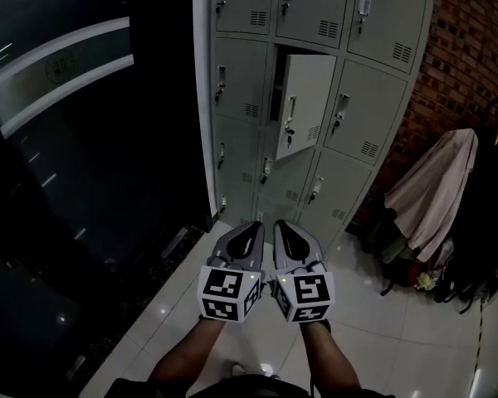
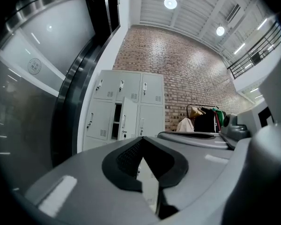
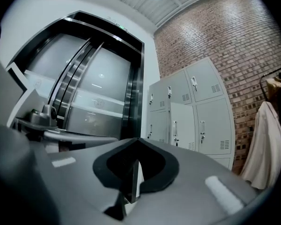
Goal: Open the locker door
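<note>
A bank of grey lockers [image 1: 315, 73] stands against the wall ahead. One door [image 1: 303, 102] in the middle column stands ajar, swung out from its dark compartment, with a handle and a key on its left side. It also shows as the ajar door [image 2: 129, 118] in the left gripper view and the ajar door [image 3: 180, 125] in the right gripper view. My left gripper [image 1: 256, 226] and right gripper [image 1: 280, 226] hang side by side, well short of the lockers and pointing at them. Both are shut, jaws meeting at the tips, nothing between them.
A brick wall [image 1: 473, 48] runs to the right of the lockers. A clothes rack with a pale garment [image 1: 432, 189] and bags beneath it stands at the right. A dark curved glass wall [image 1: 66, 139] fills the left. The floor is glossy white tile [image 1: 373, 330].
</note>
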Available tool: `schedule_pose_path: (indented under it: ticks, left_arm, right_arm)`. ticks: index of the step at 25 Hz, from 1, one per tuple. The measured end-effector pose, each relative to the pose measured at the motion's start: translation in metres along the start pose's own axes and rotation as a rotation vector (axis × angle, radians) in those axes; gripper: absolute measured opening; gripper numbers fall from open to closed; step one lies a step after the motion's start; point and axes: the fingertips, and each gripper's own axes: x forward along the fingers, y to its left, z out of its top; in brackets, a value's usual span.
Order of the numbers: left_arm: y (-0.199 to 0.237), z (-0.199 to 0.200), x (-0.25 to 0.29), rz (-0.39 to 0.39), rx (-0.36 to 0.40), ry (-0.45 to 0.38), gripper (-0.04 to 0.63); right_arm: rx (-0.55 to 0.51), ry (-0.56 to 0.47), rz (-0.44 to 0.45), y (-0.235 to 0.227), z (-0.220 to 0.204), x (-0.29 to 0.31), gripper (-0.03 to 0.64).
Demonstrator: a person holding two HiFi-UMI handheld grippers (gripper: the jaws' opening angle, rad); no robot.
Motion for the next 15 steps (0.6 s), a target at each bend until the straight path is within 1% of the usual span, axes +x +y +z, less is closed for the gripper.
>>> schedule_pose_path:
  ticks: [9,15]
  left_arm:
    - [-0.022,-0.003,-0.002,-0.011,-0.002,0.004,0.005]
    - [-0.025,0.0,-0.005,-0.008,0.0,0.005,0.005]
  right_arm:
    - [-0.021,0.002,0.003,-0.009,0.003,-0.019,0.0]
    - [-0.03,0.005,0.015,-0.006,0.006,-0.022,0.0]
